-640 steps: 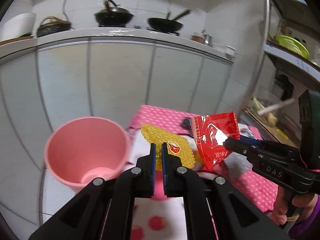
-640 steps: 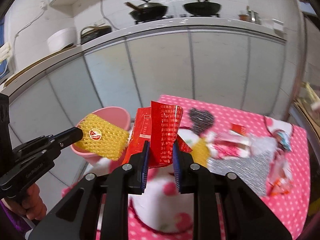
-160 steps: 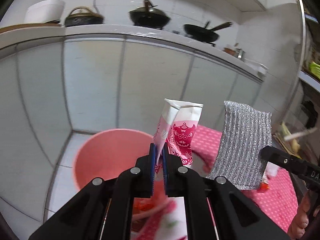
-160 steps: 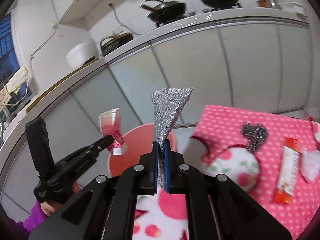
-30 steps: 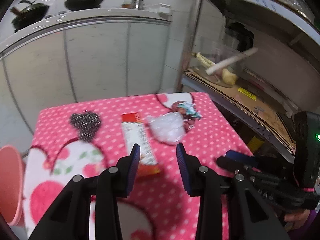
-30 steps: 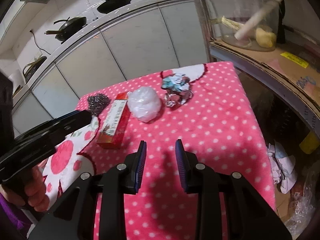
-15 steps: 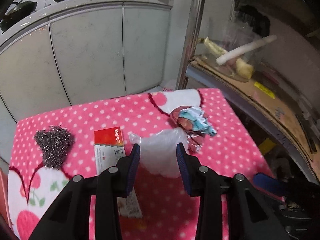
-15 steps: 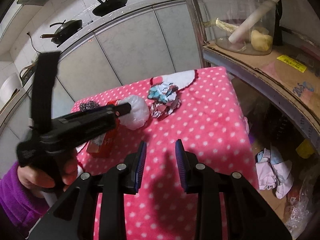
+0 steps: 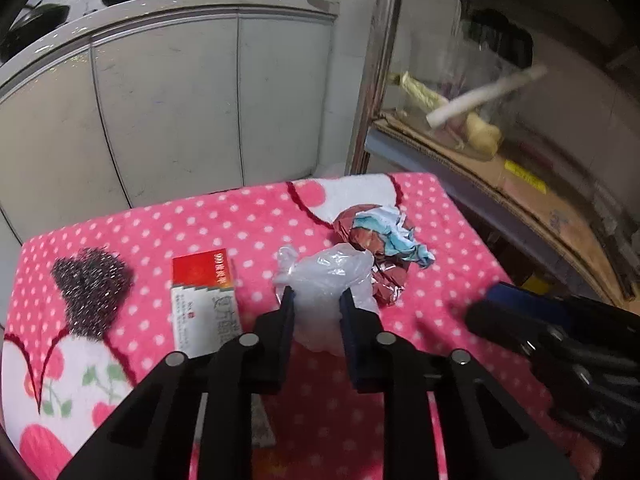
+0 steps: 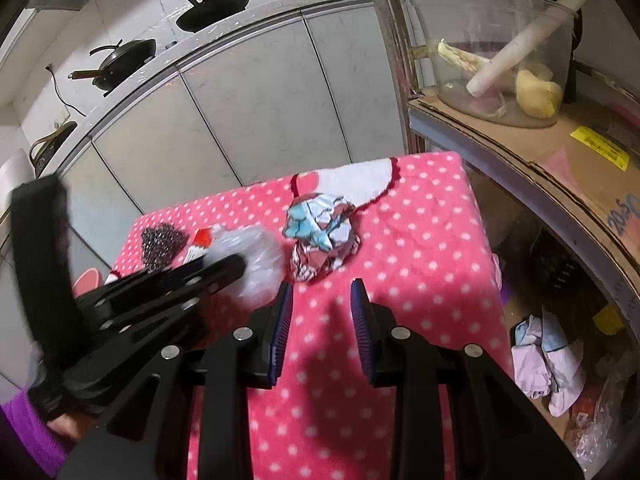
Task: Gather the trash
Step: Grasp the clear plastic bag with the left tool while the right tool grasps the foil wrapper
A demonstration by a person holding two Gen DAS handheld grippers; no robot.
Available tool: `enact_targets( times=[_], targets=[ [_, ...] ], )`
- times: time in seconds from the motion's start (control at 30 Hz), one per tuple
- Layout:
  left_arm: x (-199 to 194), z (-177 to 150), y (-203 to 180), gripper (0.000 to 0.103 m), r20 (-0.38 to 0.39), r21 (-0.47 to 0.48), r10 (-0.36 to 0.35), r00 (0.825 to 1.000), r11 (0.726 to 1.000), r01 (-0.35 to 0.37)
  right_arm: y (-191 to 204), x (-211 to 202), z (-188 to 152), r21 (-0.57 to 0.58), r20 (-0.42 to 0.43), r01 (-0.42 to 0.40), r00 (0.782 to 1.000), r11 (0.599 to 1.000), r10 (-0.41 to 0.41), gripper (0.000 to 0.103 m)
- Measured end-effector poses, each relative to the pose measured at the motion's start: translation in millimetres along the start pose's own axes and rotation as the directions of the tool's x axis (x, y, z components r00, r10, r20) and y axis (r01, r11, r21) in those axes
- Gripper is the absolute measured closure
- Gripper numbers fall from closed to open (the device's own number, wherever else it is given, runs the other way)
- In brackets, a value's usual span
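Observation:
A crumpled clear plastic bag (image 9: 326,280) lies on the pink polka-dot cloth (image 9: 248,224). My left gripper (image 9: 317,300) is open, with its jaws on either side of the bag; it also shows in the right wrist view (image 10: 228,268) at the bag (image 10: 260,264). A crumpled red, blue and white wrapper (image 9: 384,240) lies just right of the bag. My right gripper (image 10: 320,292) is open and empty, just short of that wrapper (image 10: 320,228). A red and white box (image 9: 204,300) lies left of the bag.
A dark scrubber pad (image 9: 90,280) lies at the cloth's left. A sliver of the pink bin (image 10: 86,282) shows past the table's left edge. A metal shelf with a glass bowl (image 10: 500,60) stands right of the table. Crumpled litter (image 10: 548,364) lies on the floor below.
My left gripper has moved forward and down over the cloth until its open jaws straddle the plastic bag. My right gripper has moved slightly closer to the crumpled wrapper.

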State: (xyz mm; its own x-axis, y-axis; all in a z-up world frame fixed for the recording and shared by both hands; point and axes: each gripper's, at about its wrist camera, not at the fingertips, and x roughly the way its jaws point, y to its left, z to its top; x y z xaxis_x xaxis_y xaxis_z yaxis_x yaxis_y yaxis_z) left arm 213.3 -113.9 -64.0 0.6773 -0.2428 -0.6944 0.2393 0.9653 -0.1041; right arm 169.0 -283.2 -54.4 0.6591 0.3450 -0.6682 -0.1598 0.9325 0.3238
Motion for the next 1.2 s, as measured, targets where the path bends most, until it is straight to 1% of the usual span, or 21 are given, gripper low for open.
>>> enact_targets(
  times=[0.1, 0.13, 0.2, 0.37, 0.47, 0.57, 0.67, 0.77, 0.8, 0.83, 0.87, 0.9, 0.93, 1.07, 1.13, 1.2],
  targets=[
    [-12.3, -2.7, 7.5, 0.084, 0.015, -0.033, -0.021, 1.0, 0.999, 0.021, -0.9, 11.6, 7.3, 0.015, -0.011, -0.001, 1.0, 1.0, 0.001, 0.071],
    [-16.1, -3.8, 9.8, 0.084, 0.018, -0.04, -0.026, 0.999, 0.999, 0.027, -0.5, 15.3, 9.5, 0.017, -0.016, -0.001, 1.0, 1.0, 0.001, 0.064],
    [-24.2, -6.6, 14.1, 0.084, 0.024, -0.049, -0.04, 0.999, 0.998, 0.041, 1.6, 20.9, 13.9, 0.016, -0.011, 0.001, 1.0, 1.0, 0.0, 0.06],
    [-39.1, -12.1, 22.3, 0.084, 0.036, -0.068, -0.062, 0.997, 0.996, 0.064, 10.4, 35.6, 24.2, -0.017, -0.006, 0.039, 0.999, 0.999, -0.039, 0.058],
    [-43.9, -14.3, 24.8, 0.084, 0.039, -0.076, -0.071, 0.997, 0.994, 0.074, 11.0, 48.9, 28.0, -0.015, -0.013, 0.058, 0.998, 0.998, -0.058, 0.058],
    [-48.4, -17.6, 26.1, 0.084, 0.038, -0.08, -0.08, 0.996, 0.993, 0.083, 12.3, 61.2, 29.7, -0.017, -0.028, 0.048, 0.998, 0.999, -0.049, 0.058],
    [-51.7, -20.9, 28.1, 0.084, 0.038, -0.088, -0.085, 0.996, 0.992, 0.088, 14.9, 62.8, 28.1, -0.029, -0.002, 0.059, 0.998, 0.998, -0.059, 0.058],
    [-53.7, -23.4, 30.6, 0.084, 0.04, -0.097, -0.089, 0.995, 0.991, 0.092, 15.7, 59.9, 25.2, -0.035, 0.02, 0.061, 0.998, 0.998, -0.06, 0.062],
    [-54.4, -24.2, 31.4, 0.084, 0.041, -0.099, -0.089, 0.995, 0.991, 0.093, 15.4, 58.7, 24.5, -0.037, 0.024, 0.063, 0.998, 0.997, -0.062, 0.065],
    [-54.8, -24.7, 32.0, 0.084, 0.041, -0.1, -0.089, 0.995, 0.991, 0.093, 15.7, 56.7, 23.6, -0.041, 0.03, 0.069, 0.997, 0.997, -0.068, 0.07],
    [-55.4, -24.8, 32.7, 0.084, 0.042, -0.102, -0.089, 0.995, 0.99, 0.093, 16.0, 53.9, 22.6, -0.044, 0.035, 0.072, 0.997, 0.996, -0.071, 0.071],
    [-56.6, -25.3, 33.5, 0.084, 0.044, -0.106, -0.089, 0.995, 0.99, 0.093, 16.0, 52.2, 22.0, -0.043, 0.036, 0.07, 0.997, 0.997, -0.068, 0.081],
    [-57.7, -25.7, 34.3, 0.084, 0.046, -0.108, -0.089, 0.995, 0.99, 0.093, 16.2, 50.3, 20.5, -0.042, 0.034, 0.07, 0.997, 0.997, -0.068, 0.097],
    [-64.5, -27.6, 34.8, 0.084, 0.055, -0.108, -0.086, 0.995, 0.99, 0.091, 17.3, 44.7, 14.1, -0.038, 0.03, 0.068, 0.997, 0.997, -0.067, 0.097],
    [-69.4, -28.8, 35.7, 0.084, 0.061, -0.109, -0.083, 0.995, 0.99, 0.09, 18.1, 39.5, 11.0, -0.037, 0.034, 0.061, 0.998, 0.997, -0.059, 0.101],
    [-73.7, -29.4, 36.0, 0.084, 0.066, -0.11, -0.081, 0.995, 0.99, 0.088, 20.6, 30.7, 8.5, -0.033, 0.048, 0.048, 0.998, 0.998, -0.046, 0.101]
  ],
)
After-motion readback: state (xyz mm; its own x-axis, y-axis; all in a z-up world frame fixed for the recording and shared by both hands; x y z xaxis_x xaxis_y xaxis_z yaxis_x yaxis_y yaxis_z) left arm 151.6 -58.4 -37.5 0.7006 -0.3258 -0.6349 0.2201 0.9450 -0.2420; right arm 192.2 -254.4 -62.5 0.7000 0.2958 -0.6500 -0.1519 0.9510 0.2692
